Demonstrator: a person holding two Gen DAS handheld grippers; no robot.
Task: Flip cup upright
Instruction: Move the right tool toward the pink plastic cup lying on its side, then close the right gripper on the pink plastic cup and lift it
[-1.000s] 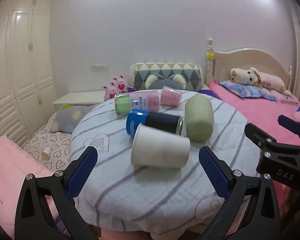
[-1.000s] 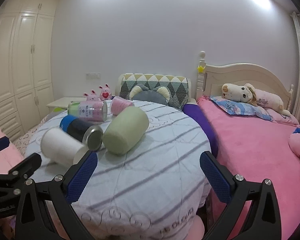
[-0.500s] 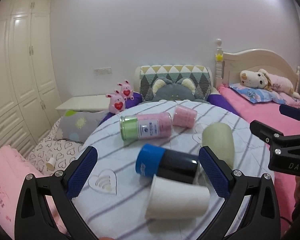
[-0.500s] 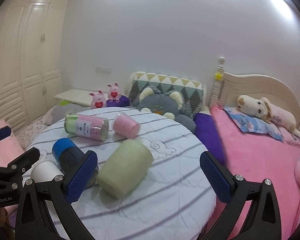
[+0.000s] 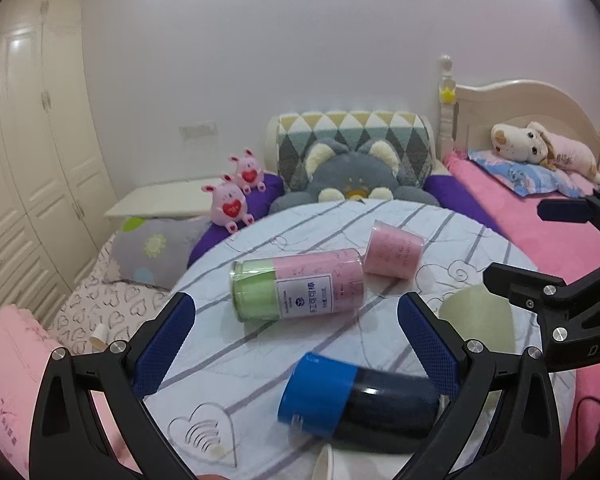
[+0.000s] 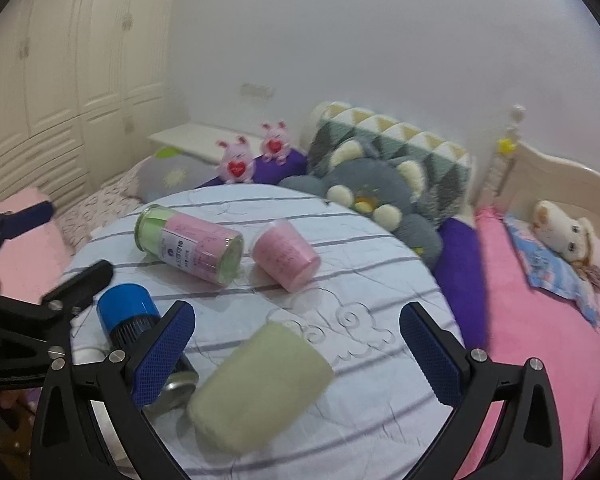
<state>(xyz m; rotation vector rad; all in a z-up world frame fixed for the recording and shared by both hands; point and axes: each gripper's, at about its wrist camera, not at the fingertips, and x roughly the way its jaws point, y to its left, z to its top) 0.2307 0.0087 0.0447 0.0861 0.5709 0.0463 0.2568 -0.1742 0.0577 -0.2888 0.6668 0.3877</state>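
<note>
Several cups lie on their sides on a round table with a striped cloth (image 5: 240, 364). A blue-capped black cup (image 5: 356, 396) lies nearest my open left gripper (image 5: 296, 344). A pink and green cylinder (image 5: 296, 284) and a small pink cup (image 5: 394, 248) lie farther back. A pale green cup (image 6: 260, 388) lies just under my open right gripper (image 6: 296, 344). In the right wrist view I also see the blue-capped cup (image 6: 140, 328), the cylinder (image 6: 188, 244) and the pink cup (image 6: 286, 254). A white cup's rim (image 5: 326, 466) peeks in at the bottom edge.
A grey plush cushion (image 5: 352, 176) and two pink plush toys (image 5: 236, 196) sit behind the table. A pink bed (image 6: 540, 320) with a plush dog (image 5: 532, 144) lies to the right. White wardrobes (image 5: 32, 160) stand at the left.
Both grippers have moved forward and higher over the table, so the cups look closer and lower. The white cup has slid almost out of the left view. Both grippers stay open.
</note>
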